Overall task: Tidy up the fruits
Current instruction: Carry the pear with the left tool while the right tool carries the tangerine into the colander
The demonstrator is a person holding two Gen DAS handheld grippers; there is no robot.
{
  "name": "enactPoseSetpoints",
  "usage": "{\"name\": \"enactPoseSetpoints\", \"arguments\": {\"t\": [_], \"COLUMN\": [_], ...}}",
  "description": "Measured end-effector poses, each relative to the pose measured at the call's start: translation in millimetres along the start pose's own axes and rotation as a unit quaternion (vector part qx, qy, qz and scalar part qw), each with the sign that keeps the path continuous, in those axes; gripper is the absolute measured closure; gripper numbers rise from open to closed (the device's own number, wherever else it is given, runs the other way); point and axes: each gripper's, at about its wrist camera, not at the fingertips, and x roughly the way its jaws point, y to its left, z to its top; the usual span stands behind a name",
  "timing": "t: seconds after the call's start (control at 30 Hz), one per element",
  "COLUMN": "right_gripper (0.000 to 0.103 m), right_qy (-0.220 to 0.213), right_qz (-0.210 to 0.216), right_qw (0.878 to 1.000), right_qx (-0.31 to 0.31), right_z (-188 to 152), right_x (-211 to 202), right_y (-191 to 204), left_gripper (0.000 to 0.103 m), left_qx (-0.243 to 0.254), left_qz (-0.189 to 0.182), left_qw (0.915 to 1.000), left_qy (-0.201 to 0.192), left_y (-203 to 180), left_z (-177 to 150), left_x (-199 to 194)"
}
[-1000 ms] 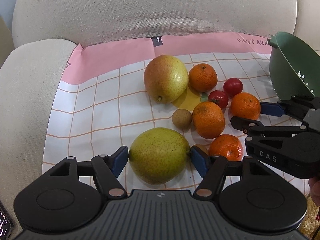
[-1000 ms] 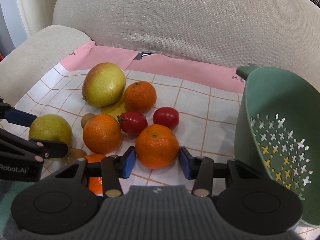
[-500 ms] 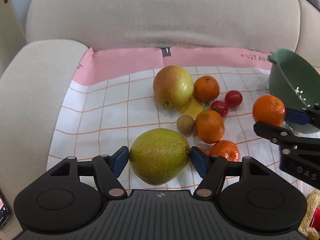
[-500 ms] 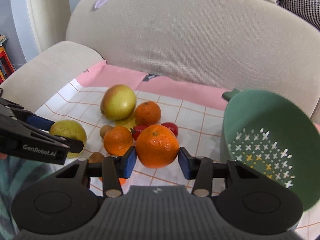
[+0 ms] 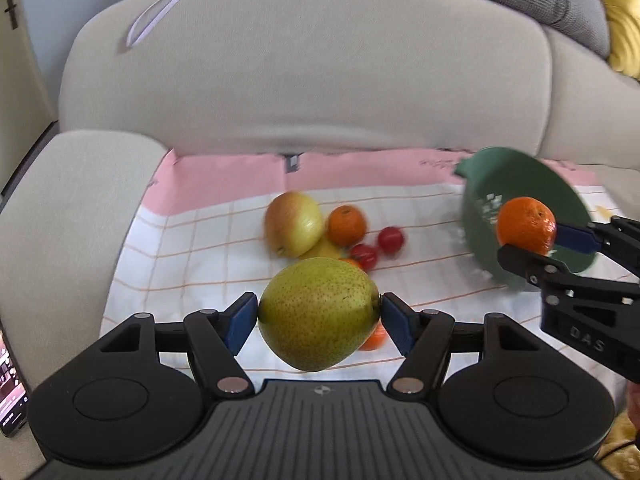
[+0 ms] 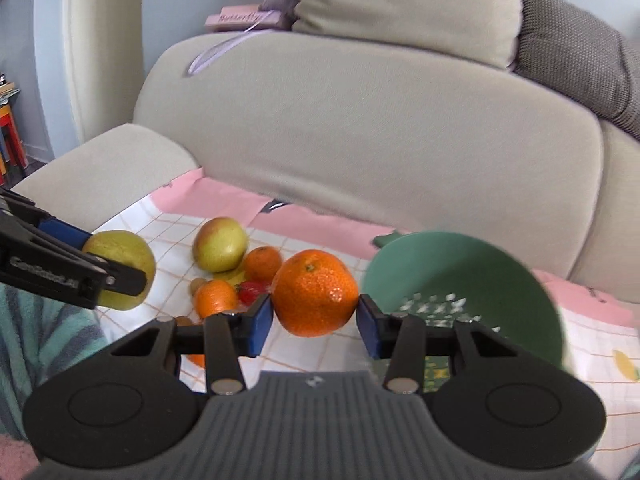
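both grippers tilt downward, left gripper jaws clamping a green pear, right gripper jaws an orange.

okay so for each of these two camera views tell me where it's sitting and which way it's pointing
Left wrist: sits on the left gripper, looking down past its fingers at the green pear they clamp, toward the sofa back; the right gripper shows at right.
Right wrist: sits on the right gripper, facing the mandarin it clamps and the green colander; the left gripper shows at left.
Shared: both fruits, the colander, the checked cloth.
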Motion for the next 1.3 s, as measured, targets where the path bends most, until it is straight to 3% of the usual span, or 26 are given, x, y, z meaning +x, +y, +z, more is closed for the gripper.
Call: {"name": "enactPoseSetpoints", "arguments": {"t": [0.3,0.7,0.93,1.3], "right_gripper": [0.06,0.06,0.06,0.06], "right_qy": [-0.007,0.044,0.084,0.163], "right_qz": [-0.053,-0.079,-0.062,0.01], "right_qw": [0.998,0.996,0.994,0.986], "right_qx": [0.025,0.0,-0.019,-0.037], "right_z": [-4,-19,-21,-20], "right_x": [-21,-5,19,62], "right_y": [-43,-82,-99,-110], "left_gripper": [0.026,0.026,0.026,0.027], "left_qx": [0.034,0.095,0.12,0.164], "left_qz": [-0.057,-0.106,-0.116,-0.125], "left_qw": [0.9977,0.9897,0.986,0.977], "left_qy": [-0.011,-0.013,0.009,0.055], "left_y": [-51,-122,-147,-162], "left_z": [14,47,62,73], "left_x": [-10,11,39,75]}}
